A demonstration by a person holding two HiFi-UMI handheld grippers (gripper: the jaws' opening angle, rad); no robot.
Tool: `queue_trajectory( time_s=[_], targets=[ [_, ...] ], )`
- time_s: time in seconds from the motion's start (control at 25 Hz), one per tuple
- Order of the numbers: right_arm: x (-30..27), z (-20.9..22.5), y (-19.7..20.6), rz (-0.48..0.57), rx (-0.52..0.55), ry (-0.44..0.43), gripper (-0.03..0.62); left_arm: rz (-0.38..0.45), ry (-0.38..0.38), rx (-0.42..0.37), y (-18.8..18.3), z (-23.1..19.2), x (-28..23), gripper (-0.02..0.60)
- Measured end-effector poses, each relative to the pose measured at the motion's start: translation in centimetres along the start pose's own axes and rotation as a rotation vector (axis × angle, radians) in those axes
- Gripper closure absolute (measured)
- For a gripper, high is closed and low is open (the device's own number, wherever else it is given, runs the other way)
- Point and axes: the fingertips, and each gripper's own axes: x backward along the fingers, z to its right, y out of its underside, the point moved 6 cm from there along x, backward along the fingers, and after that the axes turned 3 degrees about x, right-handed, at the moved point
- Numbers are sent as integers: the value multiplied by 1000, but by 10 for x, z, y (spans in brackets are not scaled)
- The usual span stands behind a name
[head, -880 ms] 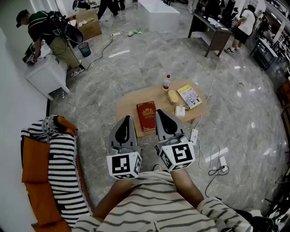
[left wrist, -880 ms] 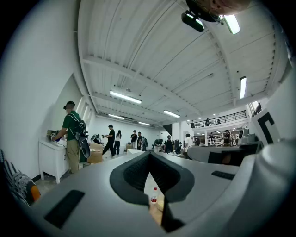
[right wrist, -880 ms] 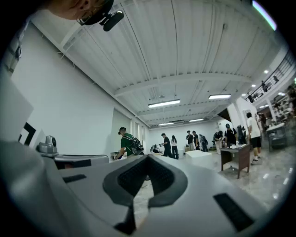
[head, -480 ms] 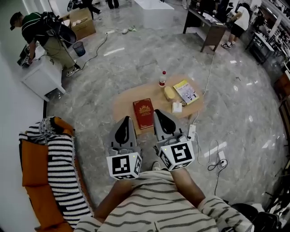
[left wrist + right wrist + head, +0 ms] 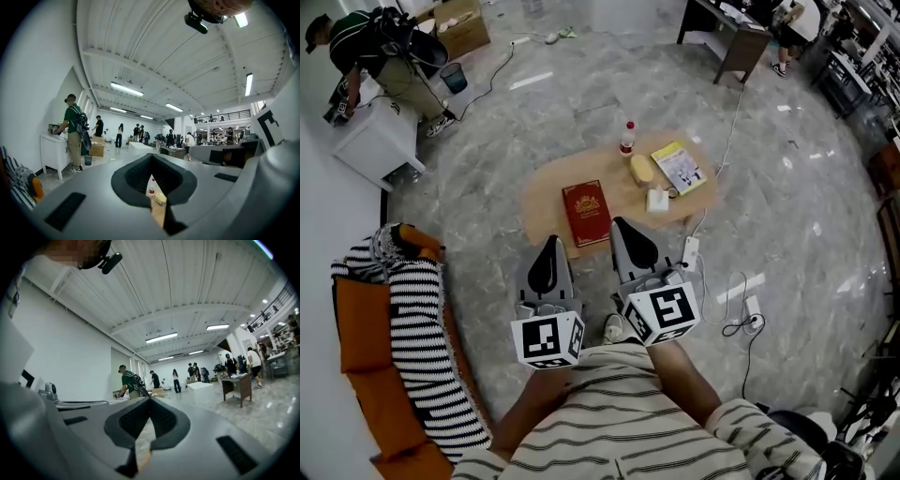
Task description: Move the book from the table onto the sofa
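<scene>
1. The approach is judged to be the step in hand; nothing has been grasped yet. In the head view the red book (image 5: 586,213) is seen lying flat on the near part of the oval wooden desk (image 5: 546,202), at the centre of the frame, just beyond the tips of both tongs.
2. The left tongs (image 5: 549,253) and the right tongs (image 5: 628,239) are held level and side by side at the lower centre of the frame. Both are closed to a thin slit, and nothing is held in either.
3. For the next move, the tongs need to be opened and brought forward and down to the book. Because the book lies flat, its near edge probably has to be caught or lifted first. The book would then be carried to the orange sofa (image 5: 356,328) at the lower left, over which a striped blanket (image 5: 422,347) is draped.
4. The book is not shown in either gripper view. Only a sliver of the desk and a red-capped bottle (image 5: 627,138) are glimpsed through the left slit.
5. The sofa is cut off by the left edge of the frame. The book's thickness, and whether it overhangs the desk rim, cannot be told. The small pale items to the book's right are too small to identify.
</scene>
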Motion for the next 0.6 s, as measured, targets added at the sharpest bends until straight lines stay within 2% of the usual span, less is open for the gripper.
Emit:
queue_trajectory(
  time_s=[0.28, 0.6],
  targets=[
    [-23, 15, 30, -71, -54, -7, 580, -93, -32, 16, 29, -11, -18, 577],
    [-64, 24, 66, -182, -62, 36, 580, -184, -5, 62, 57, -47, -56, 577]
  ],
)
